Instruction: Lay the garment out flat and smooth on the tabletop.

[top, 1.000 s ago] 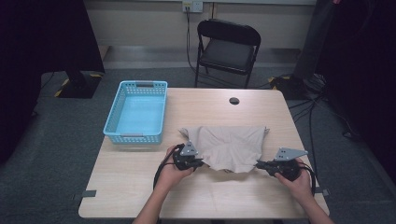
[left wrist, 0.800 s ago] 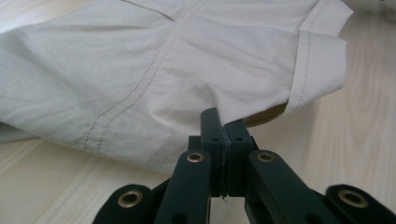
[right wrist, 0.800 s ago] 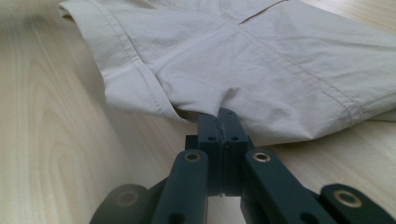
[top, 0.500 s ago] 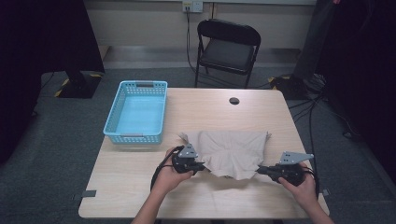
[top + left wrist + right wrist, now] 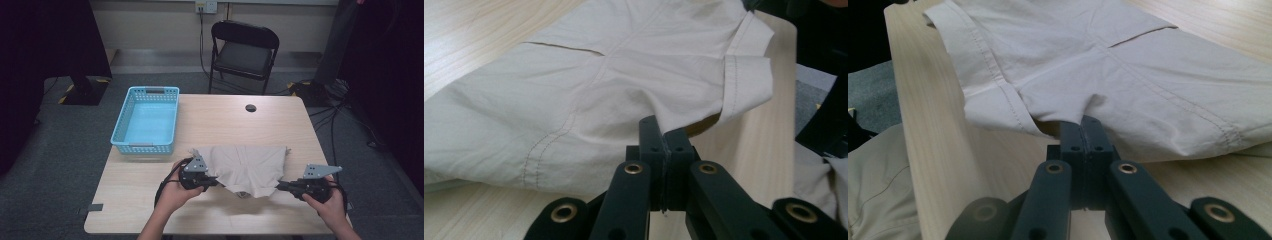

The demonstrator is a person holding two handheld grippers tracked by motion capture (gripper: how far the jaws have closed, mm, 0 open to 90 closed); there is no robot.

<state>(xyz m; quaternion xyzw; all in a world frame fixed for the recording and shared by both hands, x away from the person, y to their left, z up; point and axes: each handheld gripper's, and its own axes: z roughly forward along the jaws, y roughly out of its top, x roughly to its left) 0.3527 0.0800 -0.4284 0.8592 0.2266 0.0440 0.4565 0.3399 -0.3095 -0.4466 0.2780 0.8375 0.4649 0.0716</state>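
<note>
A beige garment (image 5: 247, 165) lies spread on the near half of the wooden table (image 5: 225, 120). My left gripper (image 5: 214, 181) is shut on its near left edge, held by the person's left hand. My right gripper (image 5: 281, 186) is shut on the near right edge. In the left gripper view the two black jaws (image 5: 664, 137) meet on a pinched fold of the garment (image 5: 599, 85), and the fabric rises slightly from the table there. In the right gripper view the jaws (image 5: 1084, 127) pinch the garment (image 5: 1128, 60) beside a hemmed cuff. The near edge sags between the two grips.
A light blue plastic basket (image 5: 150, 119) stands at the table's left side, just beyond the garment. A small black round disc (image 5: 250, 108) sits at the far middle. A black folding chair (image 5: 243, 50) stands behind the table. Cables lie on the floor at right.
Both hands have drawn toward the near table edge and risen a little, and the right one has also moved rightward. The garment's near edge has come along and is stretched wider.
</note>
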